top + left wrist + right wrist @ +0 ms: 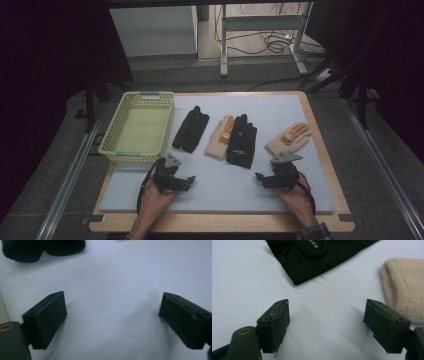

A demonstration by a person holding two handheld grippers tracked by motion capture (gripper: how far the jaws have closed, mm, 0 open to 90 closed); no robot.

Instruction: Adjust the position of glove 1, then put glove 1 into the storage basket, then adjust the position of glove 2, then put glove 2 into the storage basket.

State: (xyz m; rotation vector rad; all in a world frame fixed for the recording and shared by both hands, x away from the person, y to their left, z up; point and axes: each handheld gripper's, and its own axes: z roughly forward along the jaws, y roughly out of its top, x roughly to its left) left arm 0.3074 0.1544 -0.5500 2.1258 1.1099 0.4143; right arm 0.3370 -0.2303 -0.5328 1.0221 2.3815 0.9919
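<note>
Both grippers hold nothing, fingers wide apart over the smooth pale surface (220, 192). Ahead of the right gripper (325, 322) lie a black fabric glove (312, 257) and a fuzzy beige glove (404, 285); ahead of the left gripper (112, 320), another black glove (42, 248).

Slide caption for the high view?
Two open grippers, left and right, wait before four gloves and a basket.

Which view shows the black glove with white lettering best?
The high view: the black lettered glove lies whole there, overlapping a beige glove. The right gripper view gives a close look at its cuff end and lettering. The left gripper view shows another black glove's edge.
</note>
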